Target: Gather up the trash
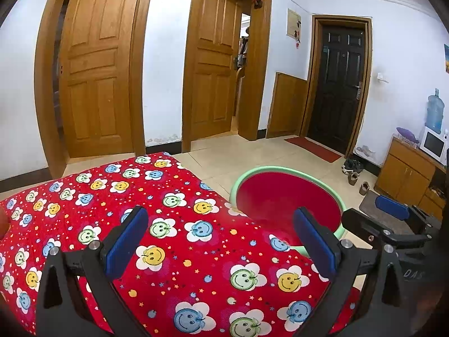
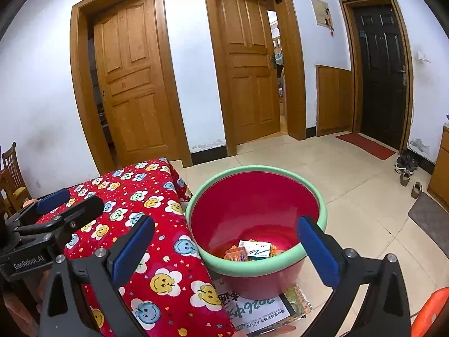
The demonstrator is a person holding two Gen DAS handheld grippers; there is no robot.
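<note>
A red bucket with a green rim stands on the floor beside a table draped in a red smiley-flower cloth. Inside it lie a white-and-green box and an orange packet. My right gripper hovers open over the bucket's near rim, nothing between its blue pads. My left gripper is open above the cloth, holding nothing; the bucket lies just beyond its right finger. Each gripper shows in the other's view: the right gripper and the left gripper.
Printed paper sheets lie on the floor under the bucket. An orange object sits at the right edge. Wooden doors, a dark entry door, shoes, a wooden cabinet and a chair ring the tiled floor.
</note>
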